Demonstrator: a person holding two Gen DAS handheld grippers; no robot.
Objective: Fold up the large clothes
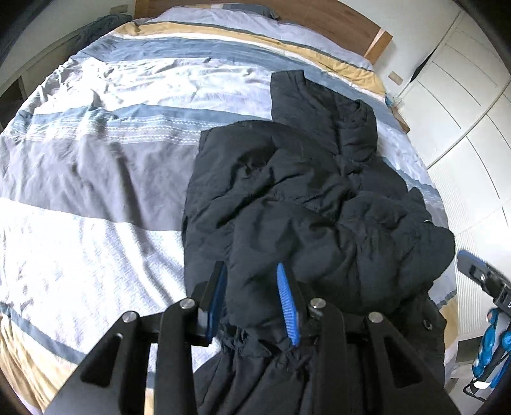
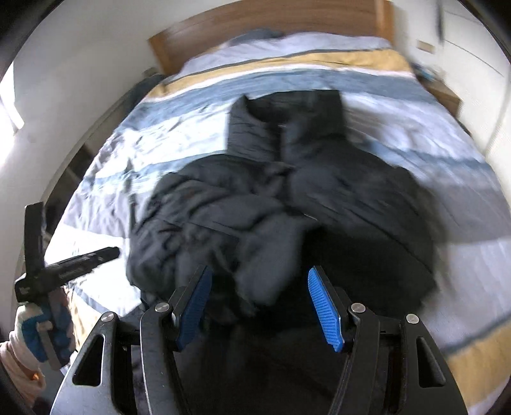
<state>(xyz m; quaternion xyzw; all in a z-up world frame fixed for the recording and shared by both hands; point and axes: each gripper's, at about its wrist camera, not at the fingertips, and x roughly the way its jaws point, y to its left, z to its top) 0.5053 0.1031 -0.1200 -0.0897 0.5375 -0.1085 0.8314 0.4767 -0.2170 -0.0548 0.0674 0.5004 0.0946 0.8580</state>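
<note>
A large black padded jacket (image 1: 297, 191) lies crumpled on the striped bed; it also shows in the right wrist view (image 2: 287, 198), blurred. My left gripper (image 1: 252, 274) has its blue-padded fingers (image 1: 287, 303) closed around a thick fold of the jacket near its gathered hem. My right gripper (image 2: 258, 277) is open and empty, just above the jacket's near edge, with its blue pads (image 2: 324, 306) wide apart. The right gripper shows at the right edge of the left wrist view (image 1: 479, 274), and the left gripper at the left of the right wrist view (image 2: 64, 265).
The bed has a blue, grey, white and yellow striped cover (image 1: 111, 159) with a wooden headboard (image 1: 351, 19) behind. White wardrobe doors (image 1: 463, 95) stand on the right. A gloved hand (image 2: 35, 332) holds the left gripper.
</note>
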